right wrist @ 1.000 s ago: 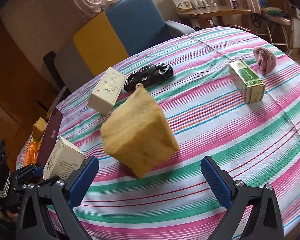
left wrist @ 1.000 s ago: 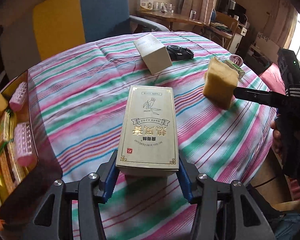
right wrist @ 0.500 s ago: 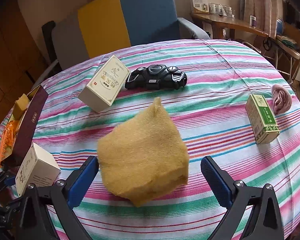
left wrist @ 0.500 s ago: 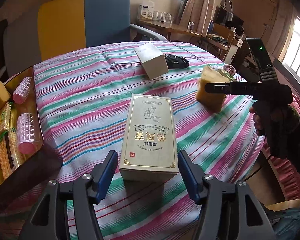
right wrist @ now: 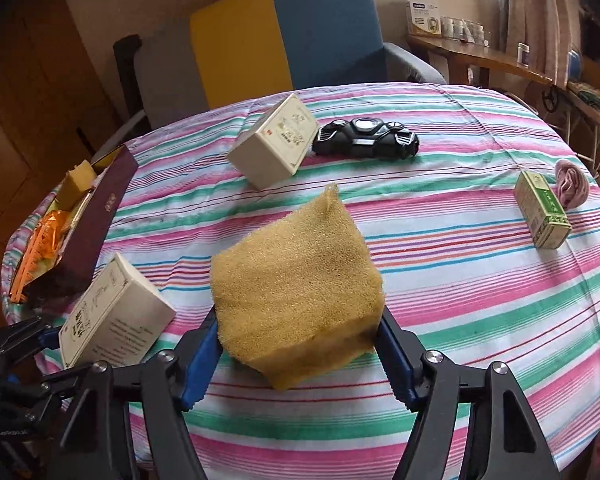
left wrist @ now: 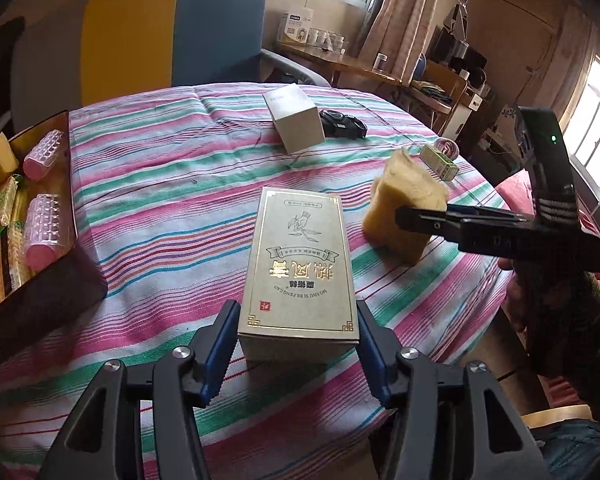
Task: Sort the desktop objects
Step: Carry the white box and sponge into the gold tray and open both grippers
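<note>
My left tool point(left wrist: 298, 344) is clamped on the near end of the gold-printed box point(left wrist: 298, 268), blue pads against both long sides; the box looks raised off the striped surface point(left wrist: 172, 200), though I cannot tell for sure; my right tool point(right wrist: 300, 352) is clamped on the yellow sponge point(right wrist: 296, 296), pads pressed into its lower flanks, the sponge tilted with one corner pointing up; seen from the left wrist, the sponge point(left wrist: 407, 216) sits at the tip of the right tool, right of the box and apart from it; at the left edge of the surface, an open maroon tray point(left wrist: 72, 280) holding pink rollers point(left wrist: 44, 232) and yellow-green packets point(left wrist: 0, 216); toward the far side, a second cream box point(right wrist: 276, 148) lying tilted, a black gadget point(right wrist: 365, 138) just beside it on the right; at the right rim, a small green box point(right wrist: 541, 210) with a pink cloth bundle point(right wrist: 571, 184) next to it; blue-and-yellow chair point(right wrist: 284, 28) beyond the surface
</note>
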`<control>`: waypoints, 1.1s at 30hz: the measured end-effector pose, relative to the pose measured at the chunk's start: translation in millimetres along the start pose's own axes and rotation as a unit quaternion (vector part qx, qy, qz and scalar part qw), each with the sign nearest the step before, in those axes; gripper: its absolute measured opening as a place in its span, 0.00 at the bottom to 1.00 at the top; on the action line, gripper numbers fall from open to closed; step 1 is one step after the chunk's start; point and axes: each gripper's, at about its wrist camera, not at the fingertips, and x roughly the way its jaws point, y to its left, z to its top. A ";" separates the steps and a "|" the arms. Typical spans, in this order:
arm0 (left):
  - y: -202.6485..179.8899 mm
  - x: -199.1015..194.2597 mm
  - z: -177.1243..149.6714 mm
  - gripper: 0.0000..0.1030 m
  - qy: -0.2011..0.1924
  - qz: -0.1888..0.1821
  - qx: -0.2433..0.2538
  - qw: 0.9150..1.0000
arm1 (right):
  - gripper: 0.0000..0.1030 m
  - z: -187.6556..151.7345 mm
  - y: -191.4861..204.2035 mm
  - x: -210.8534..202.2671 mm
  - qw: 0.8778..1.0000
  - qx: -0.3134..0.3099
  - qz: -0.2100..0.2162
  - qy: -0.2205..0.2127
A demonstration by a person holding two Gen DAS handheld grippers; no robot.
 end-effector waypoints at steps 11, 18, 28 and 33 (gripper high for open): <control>-12.1 18.0 15.6 0.66 0.021 0.013 0.037 0.999 | 0.79 -4.3 2.9 0.6 0.999 0.034 -0.004 -0.001; -2.9 24.0 6.3 0.52 0.030 0.024 0.011 0.999 | 0.82 -1.8 9.4 3.0 1.000 -0.008 -0.028 -0.008; 17.2 -12.1 3.5 0.51 -0.012 0.026 -0.036 0.999 | 0.70 3.2 37.3 -2.4 0.999 -0.036 0.007 -0.010; 30.7 -39.9 3.9 0.51 -0.049 0.041 -0.054 0.996 | 0.71 13.4 65.2 -5.9 0.998 -0.048 0.045 -0.012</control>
